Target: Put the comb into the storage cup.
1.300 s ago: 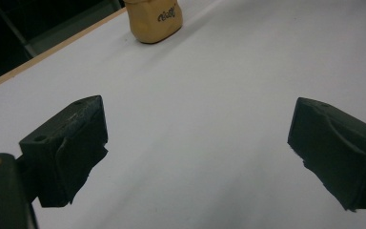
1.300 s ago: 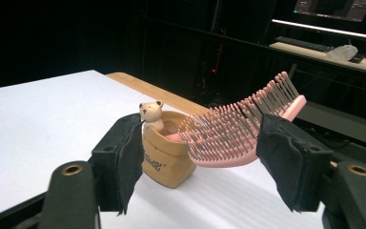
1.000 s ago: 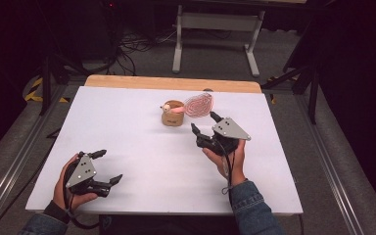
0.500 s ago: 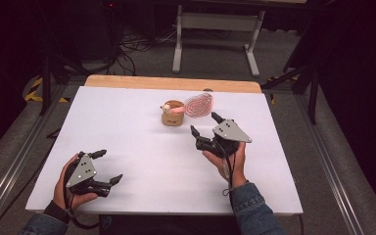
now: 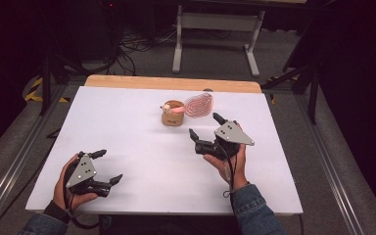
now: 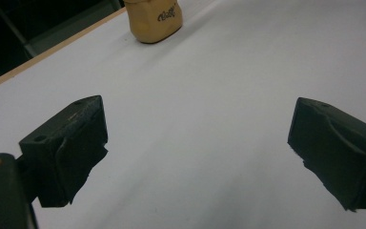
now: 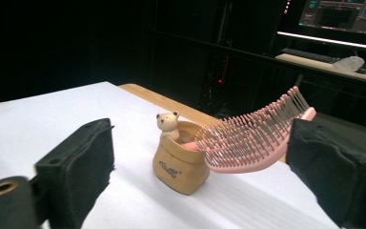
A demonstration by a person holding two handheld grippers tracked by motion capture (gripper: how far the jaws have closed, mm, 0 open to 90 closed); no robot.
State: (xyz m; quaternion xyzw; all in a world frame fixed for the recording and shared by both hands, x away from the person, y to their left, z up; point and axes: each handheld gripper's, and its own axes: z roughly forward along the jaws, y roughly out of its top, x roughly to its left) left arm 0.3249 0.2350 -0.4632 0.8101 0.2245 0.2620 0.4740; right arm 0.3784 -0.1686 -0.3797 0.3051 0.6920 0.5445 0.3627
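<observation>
Now your right gripper [image 5: 204, 126] has just opened, nothing between its jaws | pink oval plastic hairbrush [image 7: 255, 138] stands in tan bear-topped pouch-shaped holder [image 7: 177, 163] on white counter [image 5: 127, 132] | left gripper [image 5: 108, 166] wide open, empty

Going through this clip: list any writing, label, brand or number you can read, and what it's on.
Dark cursive word on the front of the tan bag-shaped pot: looks like "Bell" or similar, too small and looped to read with certainty; it also shows in the left gripper view.
Coloured lines on the monitor behind the table: too small and blurred to read.
Pink hairbrush propped in the pot: no writing visible.
</observation>
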